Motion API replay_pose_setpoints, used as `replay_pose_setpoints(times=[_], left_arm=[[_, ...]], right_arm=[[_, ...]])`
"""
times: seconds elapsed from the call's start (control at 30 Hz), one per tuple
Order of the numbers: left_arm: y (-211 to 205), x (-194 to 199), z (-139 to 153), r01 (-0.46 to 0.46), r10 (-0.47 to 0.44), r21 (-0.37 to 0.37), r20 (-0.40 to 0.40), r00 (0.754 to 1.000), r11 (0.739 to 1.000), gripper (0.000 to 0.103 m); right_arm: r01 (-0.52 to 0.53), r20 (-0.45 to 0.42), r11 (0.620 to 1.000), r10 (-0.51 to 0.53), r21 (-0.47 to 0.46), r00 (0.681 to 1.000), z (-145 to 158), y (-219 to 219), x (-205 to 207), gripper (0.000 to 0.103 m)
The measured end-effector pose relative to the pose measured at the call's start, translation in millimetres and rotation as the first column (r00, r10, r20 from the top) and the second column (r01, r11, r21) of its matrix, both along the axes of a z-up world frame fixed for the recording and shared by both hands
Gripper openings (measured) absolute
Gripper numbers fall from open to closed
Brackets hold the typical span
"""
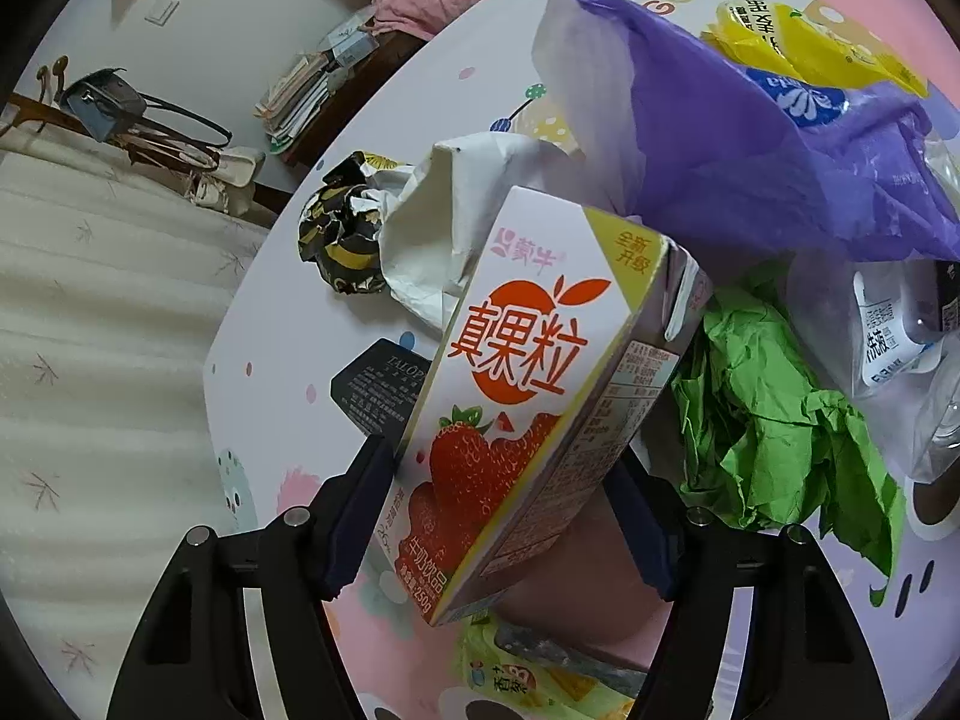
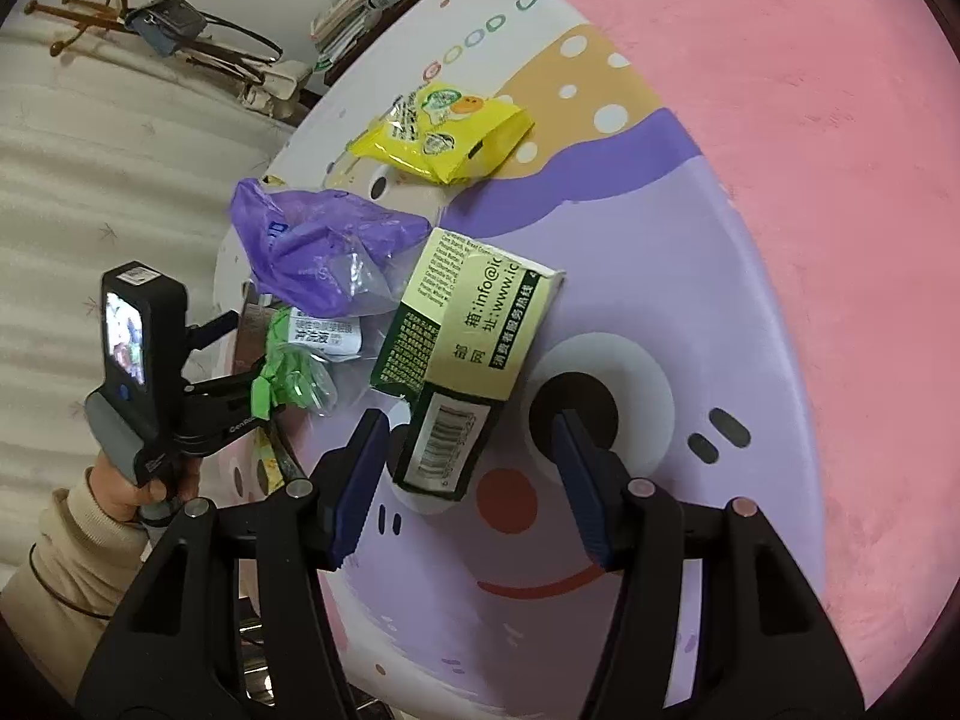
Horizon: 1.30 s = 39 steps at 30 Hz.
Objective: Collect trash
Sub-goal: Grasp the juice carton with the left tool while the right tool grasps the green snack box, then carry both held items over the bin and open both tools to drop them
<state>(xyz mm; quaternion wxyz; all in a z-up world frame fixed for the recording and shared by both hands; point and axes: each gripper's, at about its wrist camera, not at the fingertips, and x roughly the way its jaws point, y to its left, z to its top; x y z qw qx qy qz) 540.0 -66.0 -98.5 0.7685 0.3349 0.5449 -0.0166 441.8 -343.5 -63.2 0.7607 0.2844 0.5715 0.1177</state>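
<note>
In the left wrist view my left gripper (image 1: 501, 516) is shut on a strawberry milk carton (image 1: 522, 384), held tilted above the cartoon-printed table (image 1: 264, 324). In the right wrist view my right gripper (image 2: 471, 426) stands open just over the table (image 2: 690, 312). The barcode end of a green and cream box (image 2: 474, 324) lies flat between its fingers, with a gap on each side. Other trash: a purple plastic bag (image 1: 750, 138) (image 2: 324, 240), a yellow snack packet (image 2: 444, 132) (image 1: 810, 42), crumpled green paper (image 1: 774, 420) (image 2: 288, 372) and a clear labelled pouch (image 1: 894, 336) (image 2: 327, 333).
A crumpled white paper bag (image 1: 456, 222), a black and yellow wrapper (image 1: 342, 234) and a black card (image 1: 378, 387) lie at the table's left side. A hand (image 2: 138, 492) holds the left device's handle. A pink blanket (image 2: 810, 120) lies beyond the table, a pale quilt (image 1: 108, 312) to the left.
</note>
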Motion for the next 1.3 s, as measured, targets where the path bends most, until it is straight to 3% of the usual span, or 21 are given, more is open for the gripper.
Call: replay_pose_setpoints(times=[0.07,0.13,0.2,0.27,0.47,0.63,0.8,1.1,1.2,1.3], left_arm=[[-4,-6,3,0.009,-0.009,0.0,0.022,1.0,1.0,0.062],[-7,-11,8,0.015,-0.015,0.003,0.044,0.999,1.0,0.057],[-6,-13,12,0.005,-0.004,-0.019,0.045,0.999,1.0,0.055],[-5,-17,17,-0.002,0.003,-0.024,0.054,0.999,1.0,0.05],[3,-39,42,-0.048,0.056,-0.113,0.066,0.996,0.992,0.043],[15,-70,73,-0.111,0.131,-0.235,0.072,0.989,0.966,0.042],[27,-113,102,-0.164,0.201,-0.362,0.068,0.977,0.918,0.042],[46,-224,152,-0.197,0.26,-0.615,0.014,0.965,0.763,0.042],[53,-269,161,-0.179,0.243,-0.651,0.009,0.97,0.738,0.042],[64,-317,162,-0.168,0.234,-0.656,0.013,0.972,0.735,0.042]], right_arm=[[0.01,-0.005,1.0,-0.01,0.004,1.0,-4,2,6,0.054],[0.021,-0.005,1.0,-0.021,0.004,1.0,-7,4,12,0.048],[0.012,-0.004,1.0,-0.012,0.008,1.0,-9,9,20,0.033],[0.003,0.003,1.0,-0.003,0.002,1.0,-9,14,23,0.024],[-0.021,0.041,1.0,0.021,-0.011,0.999,-1,20,20,0.023],[-0.033,0.061,0.999,0.034,-0.016,0.998,10,22,8,0.023],[-0.044,0.083,0.999,0.045,-0.018,0.996,22,25,-14,0.023],[-0.061,0.14,0.997,0.066,-0.036,0.988,50,50,-88,0.023],[-0.056,0.156,0.997,0.063,-0.05,0.986,58,65,-123,0.023],[-0.047,0.171,0.997,0.057,-0.064,0.984,63,80,-159,0.023]])
